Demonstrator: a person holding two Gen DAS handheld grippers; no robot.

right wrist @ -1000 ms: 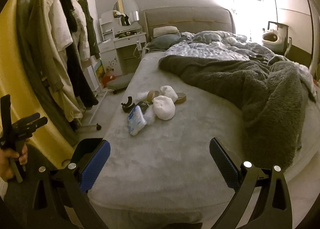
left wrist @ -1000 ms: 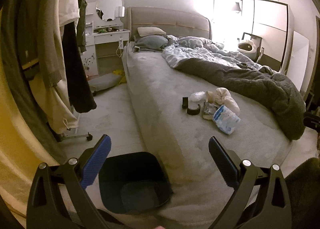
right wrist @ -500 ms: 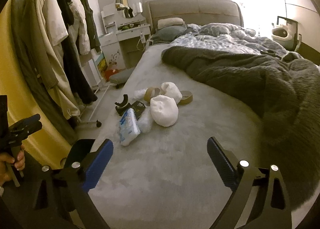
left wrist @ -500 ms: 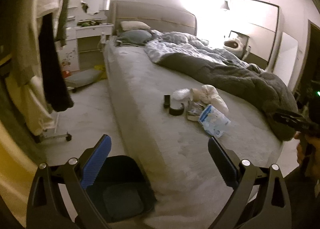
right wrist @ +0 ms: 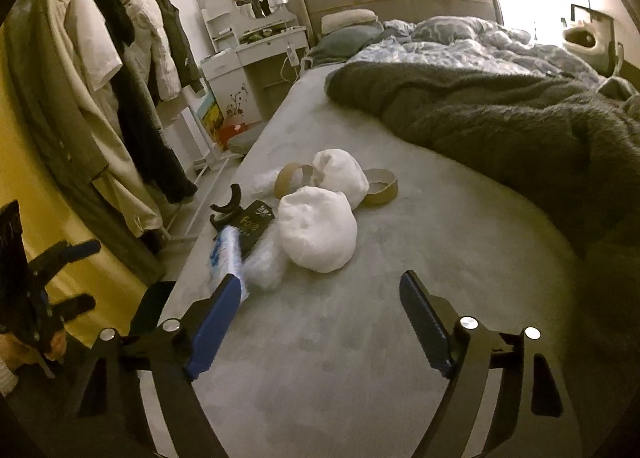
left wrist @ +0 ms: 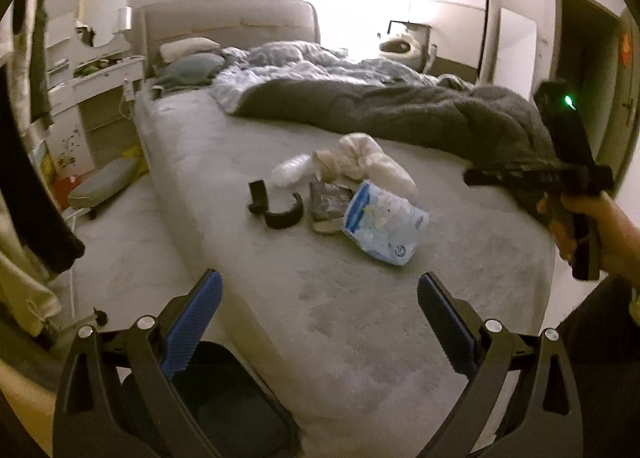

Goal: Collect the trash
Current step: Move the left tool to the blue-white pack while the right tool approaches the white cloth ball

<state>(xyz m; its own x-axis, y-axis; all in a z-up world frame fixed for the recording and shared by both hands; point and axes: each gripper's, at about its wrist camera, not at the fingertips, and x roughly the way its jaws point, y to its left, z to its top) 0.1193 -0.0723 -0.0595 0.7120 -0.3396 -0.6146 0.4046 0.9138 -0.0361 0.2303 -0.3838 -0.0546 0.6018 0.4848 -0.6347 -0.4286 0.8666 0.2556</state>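
The trash lies in a loose pile on the bed (right wrist: 360, 338), and the blue-and-white plastic packet (right wrist: 226, 254) at its near edge is the landmark. In the right wrist view the packet's long axis runs away from the right gripper (right wrist: 320, 322), its near end just beside the left blue pad; the jaws are closing with nothing between them. The white crumpled wads (right wrist: 316, 234) sit just behind the packet. The left gripper (left wrist: 320, 322) hangs wide open and empty, farther from the packet (left wrist: 384, 226), above the dark bin (left wrist: 224, 410) at the bed's corner.
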